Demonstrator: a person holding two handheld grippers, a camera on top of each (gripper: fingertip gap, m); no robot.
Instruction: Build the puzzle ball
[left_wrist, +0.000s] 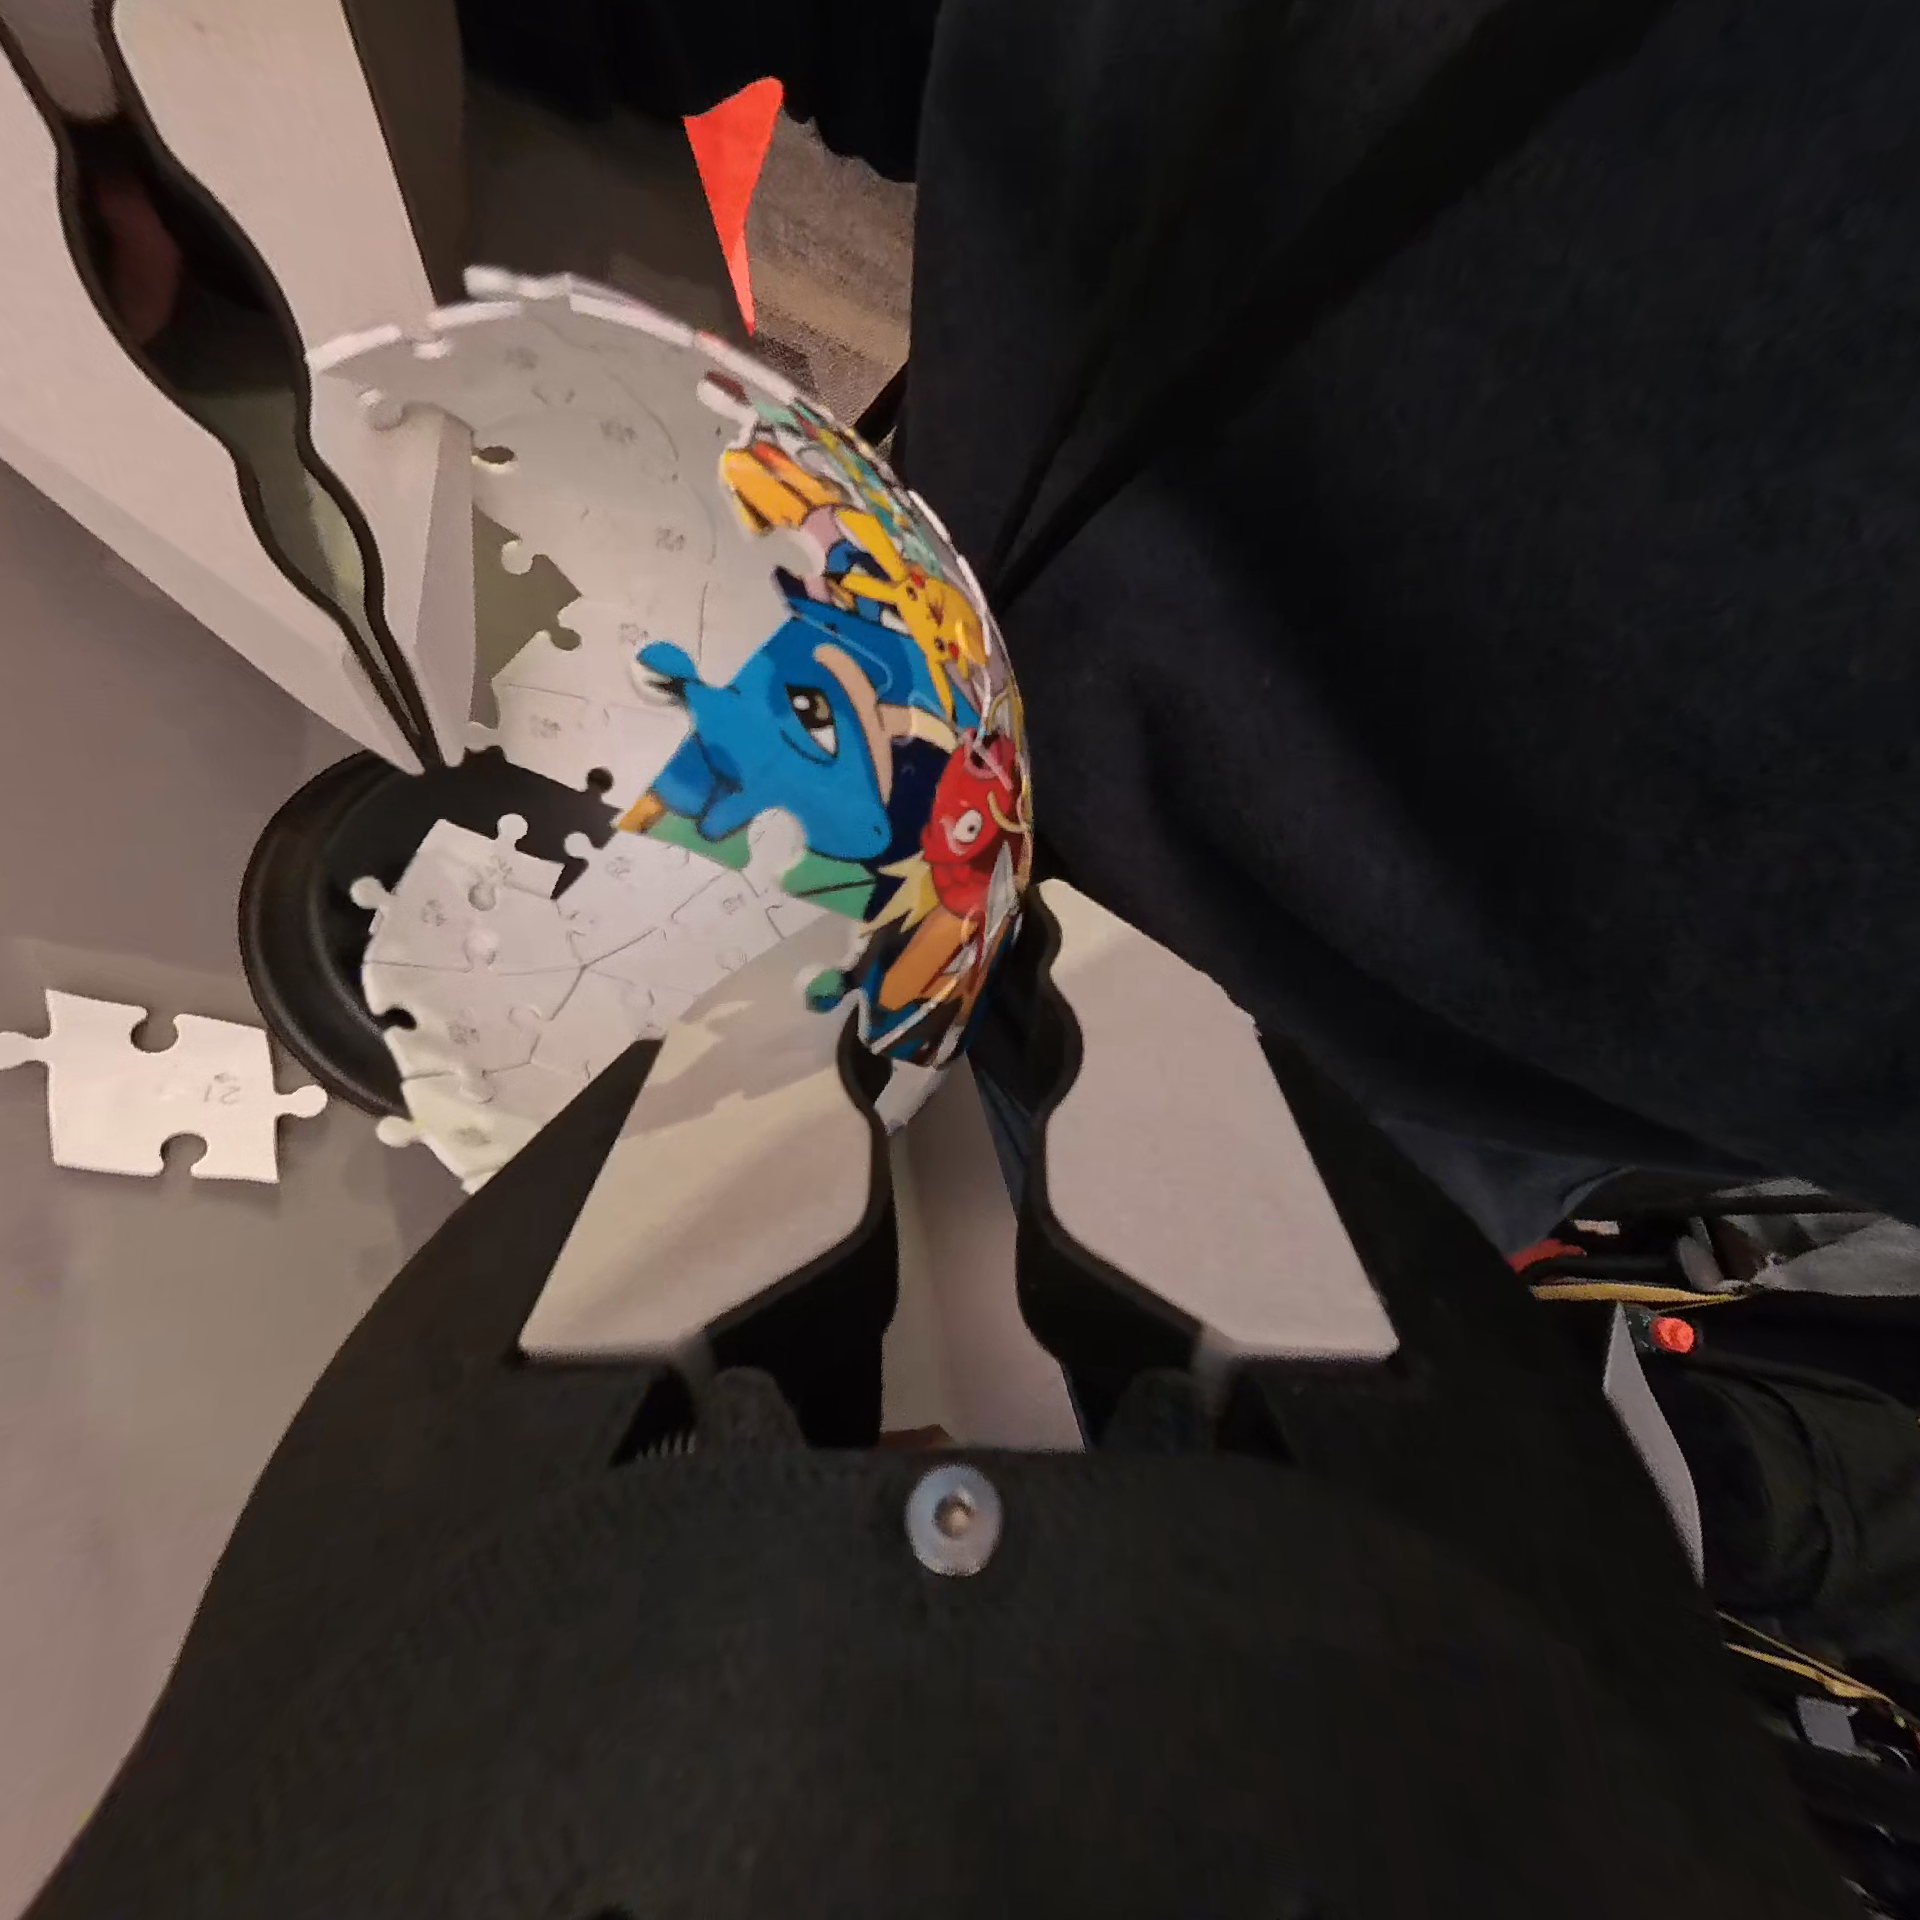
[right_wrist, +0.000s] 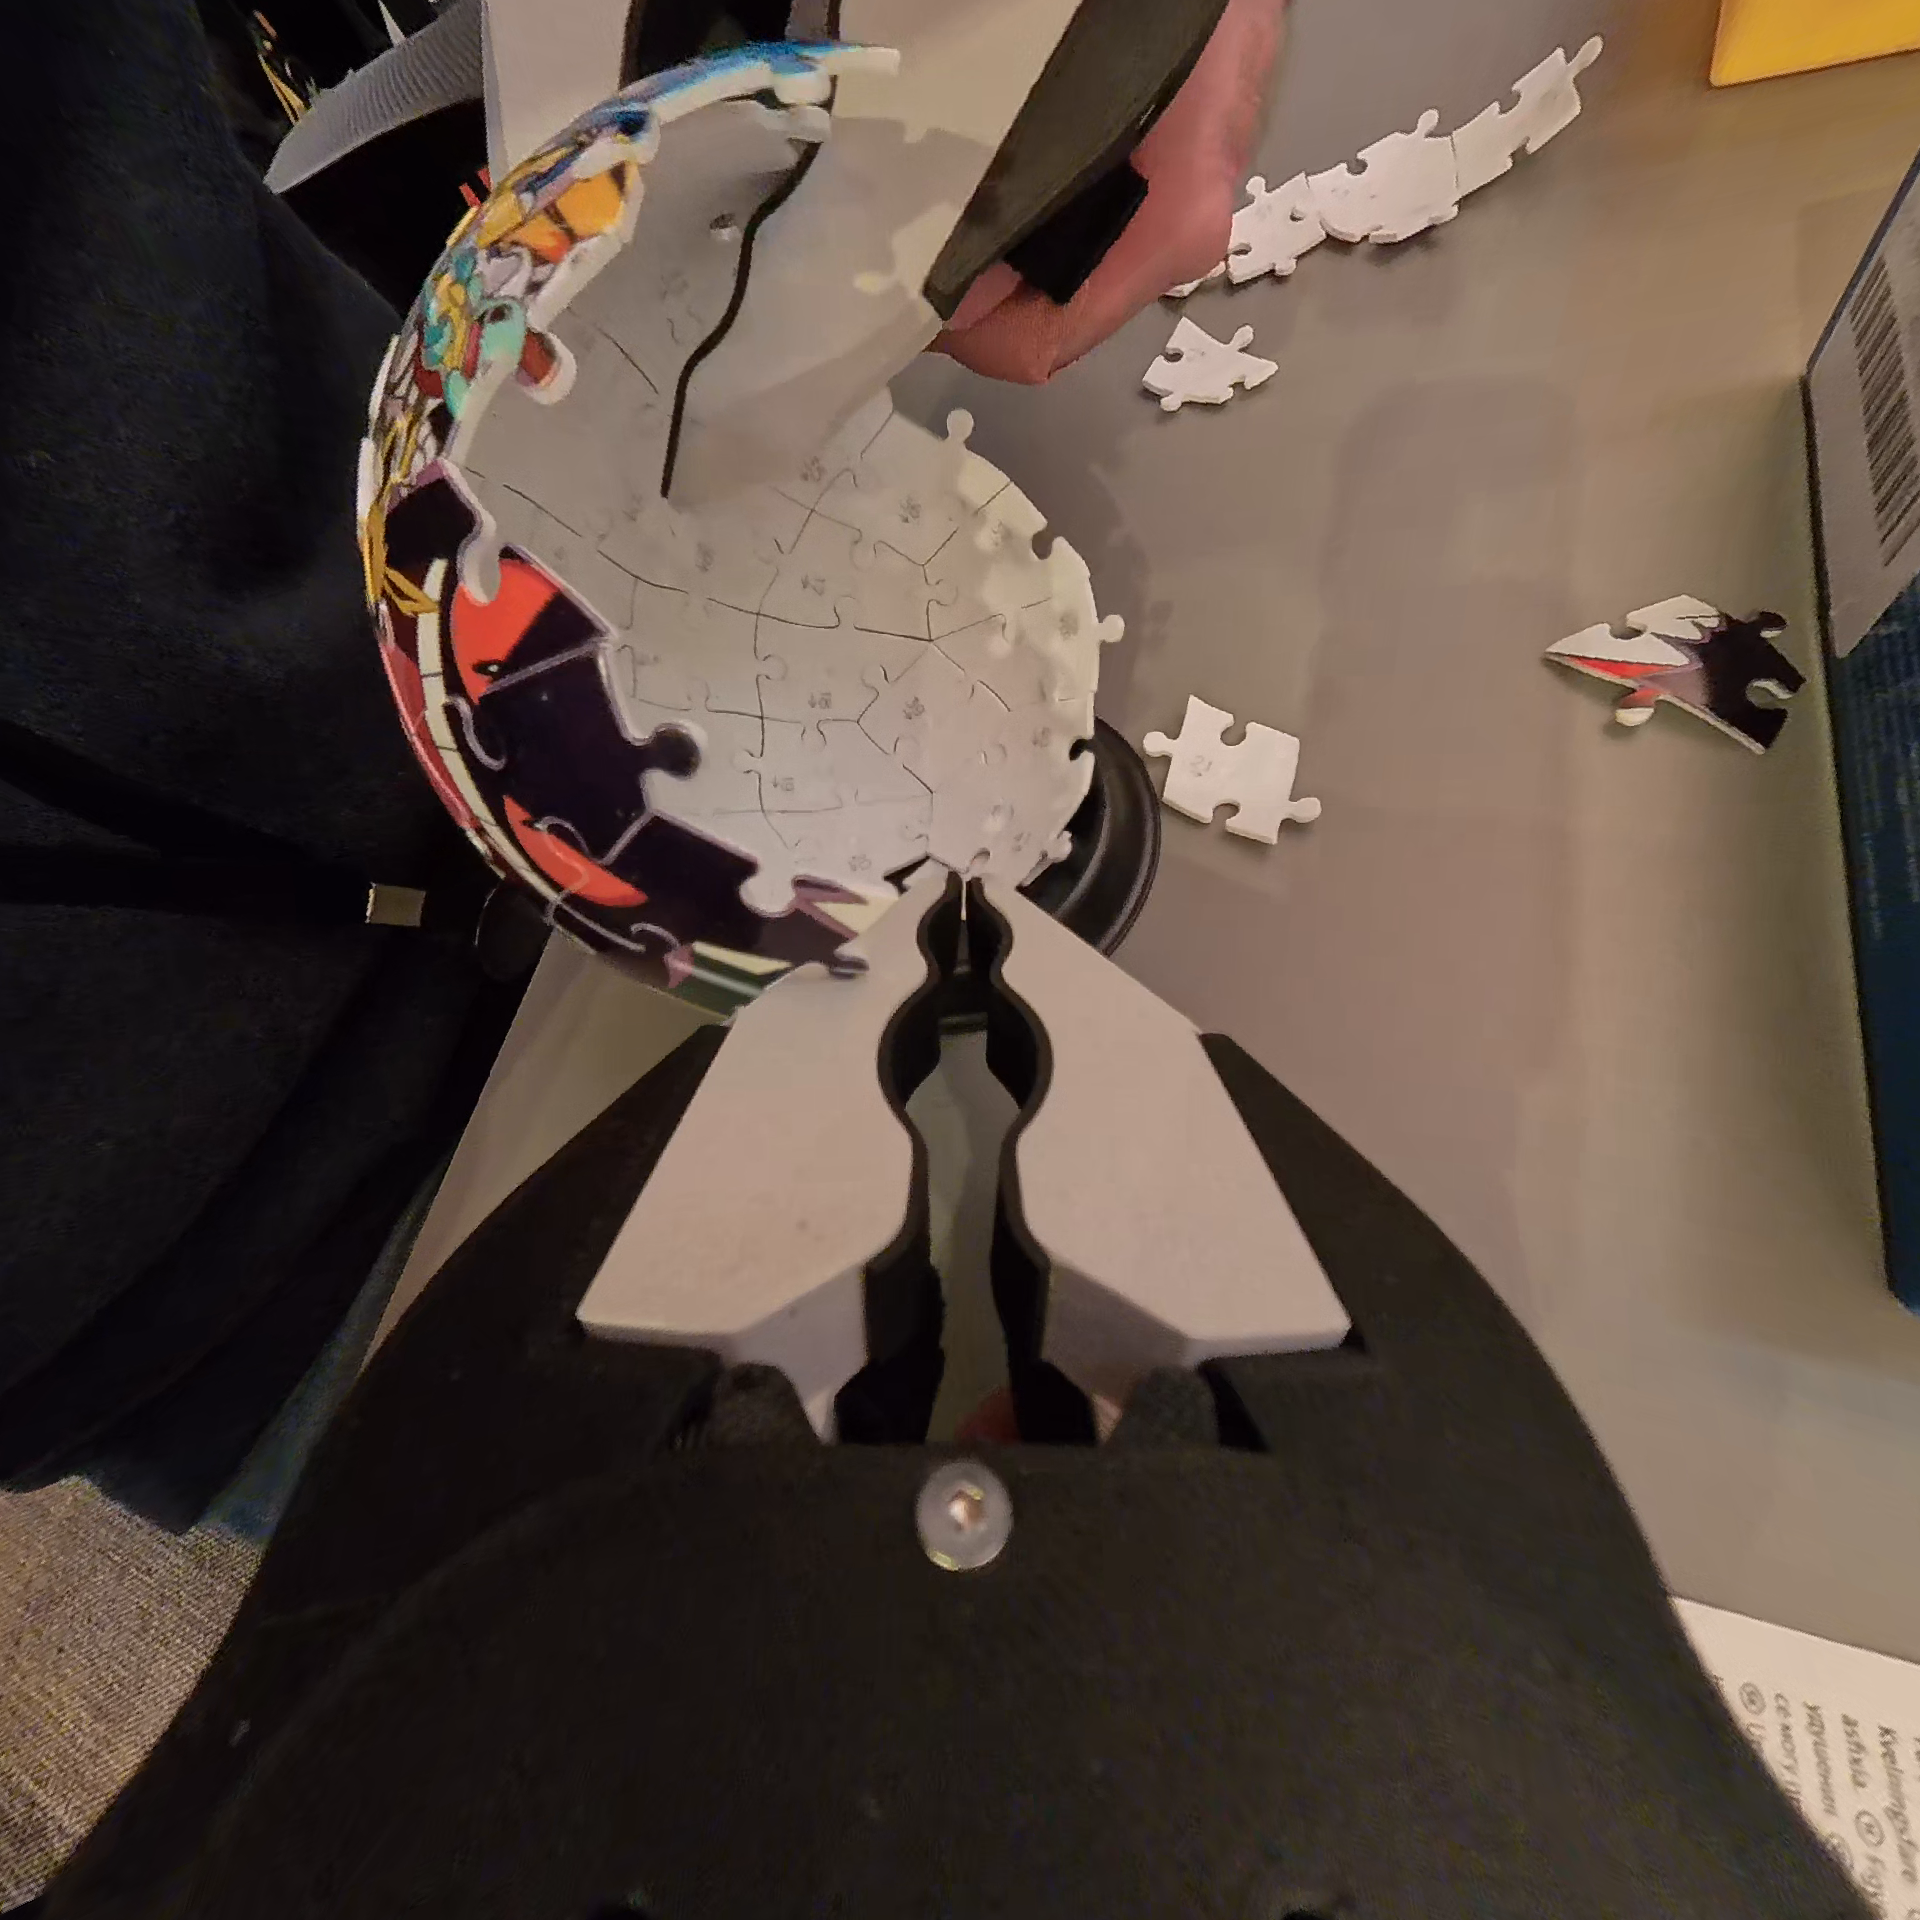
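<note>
The puzzle ball (left_wrist: 644, 914) is a part-built shell, printed with colours outside and white inside, open on one side. It leans by a black ring stand (left_wrist: 296, 935). My left gripper (left_wrist: 951, 997) is shut on the shell's coloured wall, one finger inside and one outside. In the right wrist view the ball (right_wrist: 790, 644) has the left gripper's inner finger (right_wrist: 790, 343) inside it. My right gripper (right_wrist: 961, 899) is shut on a thin white puzzle piece (right_wrist: 967, 902), seen edge-on, at the ball's lower rim. In the left wrist view, this gripper (left_wrist: 421, 743) holds the piece (left_wrist: 449, 582) at the rim.
Loose white pieces lie on the grey table (right_wrist: 1455, 935): one by the stand (right_wrist: 1231, 769), one farther back (right_wrist: 1205, 364), and a joined strip (right_wrist: 1403, 177). A coloured piece (right_wrist: 1683, 655) lies near a dark box (right_wrist: 1870, 727). A person's dark clothing (left_wrist: 1455, 520) is close behind the ball. Spacing between my two grippers at the tips: around 10 cm.
</note>
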